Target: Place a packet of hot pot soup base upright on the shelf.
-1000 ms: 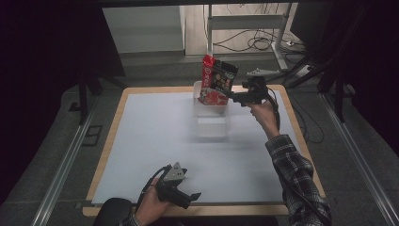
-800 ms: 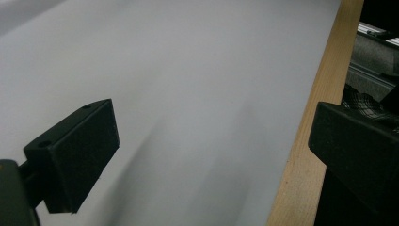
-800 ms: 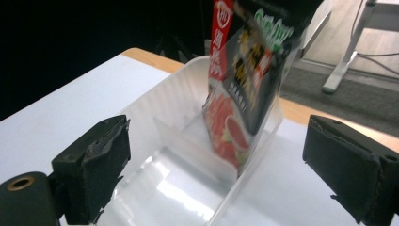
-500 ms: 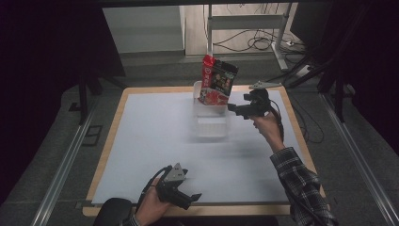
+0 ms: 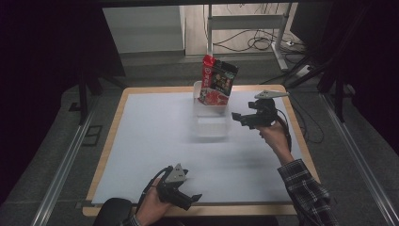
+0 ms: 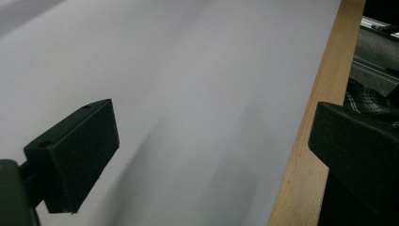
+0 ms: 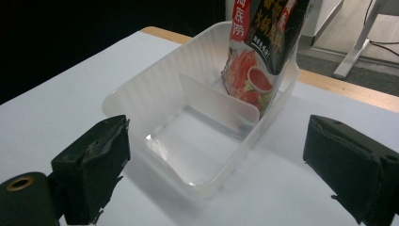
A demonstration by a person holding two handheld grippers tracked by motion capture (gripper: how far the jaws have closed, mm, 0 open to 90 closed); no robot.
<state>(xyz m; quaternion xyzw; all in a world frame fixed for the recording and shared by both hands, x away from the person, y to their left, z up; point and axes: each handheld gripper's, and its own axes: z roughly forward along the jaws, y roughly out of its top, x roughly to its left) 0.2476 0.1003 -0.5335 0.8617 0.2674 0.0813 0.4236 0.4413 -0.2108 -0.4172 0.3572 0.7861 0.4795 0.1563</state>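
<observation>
Right gripper (image 5: 237, 117), jaws wide and empty, hangs at the bin's (image 7: 155, 101) 3 o'clock. Packet (image 7: 263, 42) stands upright in the far compartment. Left gripper (image 5: 190, 200) is idle, jaws apart. Advice: clear the bin's rim before any further move.

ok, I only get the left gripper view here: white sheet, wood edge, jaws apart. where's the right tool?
Observer: The right tool is over the right side of the white-topped wooden table. It points at a clear plastic bin, with its jaws wide apart and nothing between them.
Operator: anything in the bin?
Observer: A red and black printed pouch stands upright in the far half.
Operator: far half, so it's split?
Observer: Yes, a clear plastic divider crosses the bin. In the right gripper view, the half nearer the tool holds nothing.
</observation>
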